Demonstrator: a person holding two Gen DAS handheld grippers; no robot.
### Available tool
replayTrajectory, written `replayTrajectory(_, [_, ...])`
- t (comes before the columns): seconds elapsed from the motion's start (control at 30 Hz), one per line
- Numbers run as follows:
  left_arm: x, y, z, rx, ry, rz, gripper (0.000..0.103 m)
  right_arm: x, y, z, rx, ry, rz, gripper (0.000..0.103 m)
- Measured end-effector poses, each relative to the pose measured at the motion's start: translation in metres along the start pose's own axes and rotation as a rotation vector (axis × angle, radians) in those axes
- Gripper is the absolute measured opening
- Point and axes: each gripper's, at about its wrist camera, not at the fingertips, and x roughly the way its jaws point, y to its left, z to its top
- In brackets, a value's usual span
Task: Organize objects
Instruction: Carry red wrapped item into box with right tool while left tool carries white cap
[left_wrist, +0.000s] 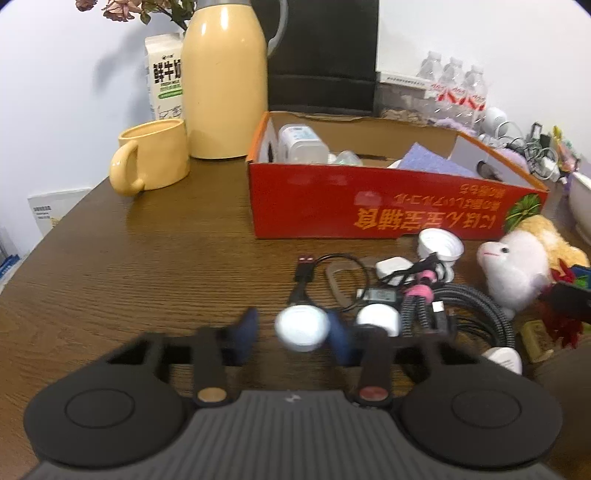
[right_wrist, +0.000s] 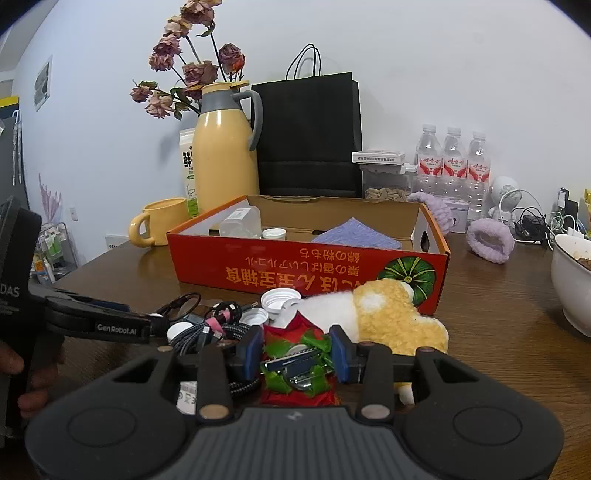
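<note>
My left gripper (left_wrist: 293, 334) is low over the brown table (left_wrist: 147, 258), and a blurred white round piece (left_wrist: 302, 328) lies between its blue fingers (left_wrist: 245, 332). The piece touches the right finger, with a gap showing on the left side. A tangle of cables and chargers (left_wrist: 443, 302) lies just beyond. My right gripper (right_wrist: 295, 360) is shut on a red and green fabric ornament (right_wrist: 295, 369) with a metal clip in it. An open red cardboard box (right_wrist: 295, 266) stands behind, holding a purple cloth and white containers. In the right wrist view the left gripper (right_wrist: 157, 321) reaches in from the left.
A white and yellow plush toy (right_wrist: 391, 314) lies before the box, with white caps (right_wrist: 280, 297) beside it. A yellow mug (left_wrist: 155, 155) and yellow thermos (left_wrist: 225, 85) stand at the back left. A white bowl (right_wrist: 572, 277) sits at the right edge. A hand (right_wrist: 22, 369) holds the left gripper.
</note>
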Motion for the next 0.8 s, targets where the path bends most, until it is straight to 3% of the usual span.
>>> replayTrajectory(0.17, [-0.008, -0.002, -0.002, 0.002, -0.025, -0.003, 0.030, -0.004, 0.001, 0.000, -0.001, -0.021, 0.001, 0.038])
replayTrajectory(0.37, [-0.033, -0.004, 0.013, -0.030, -0.113, -0.017, 0.030, -0.015, 0.002, 0.010, -0.027, -0.068, -0.004, 0.038])
replayTrajectory(0.67, [-0.039, -0.033, 0.082, 0.001, -0.264, -0.058, 0.030, -0.005, 0.003, 0.072, -0.104, -0.198, -0.033, 0.038])
replayTrajectory(0.8, [-0.020, -0.047, 0.113, 0.005, -0.284, -0.061, 0.030, 0.024, -0.006, 0.101, -0.123, -0.187, -0.059, 0.038])
